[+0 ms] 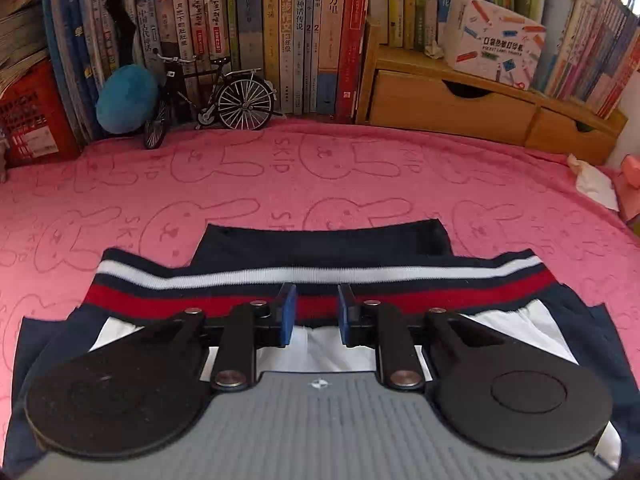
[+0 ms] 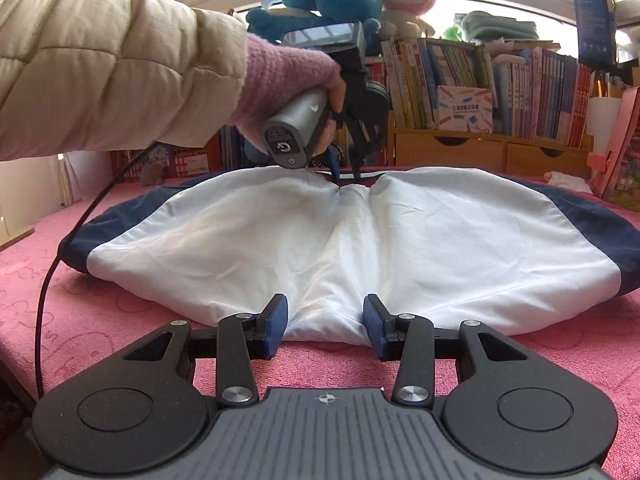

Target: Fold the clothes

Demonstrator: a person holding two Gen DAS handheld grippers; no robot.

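Blue-padded fingers of the right gripper (image 2: 325, 326) sit low at the near edge of the jacket (image 2: 344, 248), parted, with a bulge of white cloth lying in the gap; whether the pads actually press it I cannot tell. Across the garment, the left gripper (image 1: 317, 310) points down over the striped band (image 1: 224, 284), navy, white and red. Its jaws are narrowed but not closed, nothing sits between the pads, and they hover just above the rib. A hand in a pink knitted cuff (image 2: 288, 76) and a cream padded sleeve (image 2: 112, 60) carries it. The white and navy jacket lies spread flat on the pink blanket (image 2: 100, 320), in front of the bookshelf (image 1: 280, 20). My guess is that the fold has not begun and both tools are lining up on opposite edges. Next, the left one needs to sink onto the band and close on it, so that edge can be lifted and carried over.
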